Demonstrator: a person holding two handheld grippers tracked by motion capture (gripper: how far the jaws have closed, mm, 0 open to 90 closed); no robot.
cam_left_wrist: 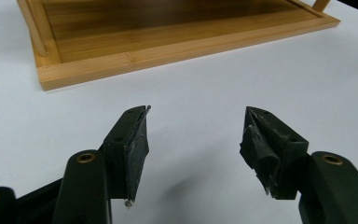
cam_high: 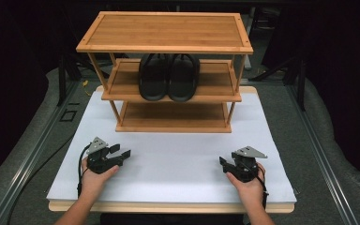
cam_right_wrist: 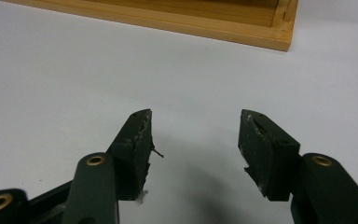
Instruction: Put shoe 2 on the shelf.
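From the high view, a wooden shoe rack (cam_high: 165,70) with three shelves stands at the 12 o'clock end of a white table (cam_high: 178,164). A pair of black slippers (cam_high: 168,77) lies side by side on the middle shelf, close together at its centre; the top and bottom shelves are bare wood. The left gripper (cam_high: 122,151) sits at about 8 o'clock on the table, held in the person's left hand (cam_high: 96,176), its jaws apart and pointing toward 2 o'clock, nothing between them. The right gripper (cam_high: 222,163) sits at about 4 o'clock in the right hand (cam_high: 248,180), well apart from the left one, jaws pointing toward 10 o'clock

In the left gripper view, the left gripper (cam_left_wrist: 196,126) has its two black jaws spread wide over bare white table, holding nothing. The bottom shelf of the rack (cam_left_wrist: 168,42) lies ahead at 12 o'clock, near but apart from the tips

In the right gripper view, the right gripper (cam_right_wrist: 196,128) also stands wide open and empty above the white surface, with the rack's bottom shelf edge (cam_right_wrist: 191,23) across 12 o'clock, its corner toward 1 o'clock
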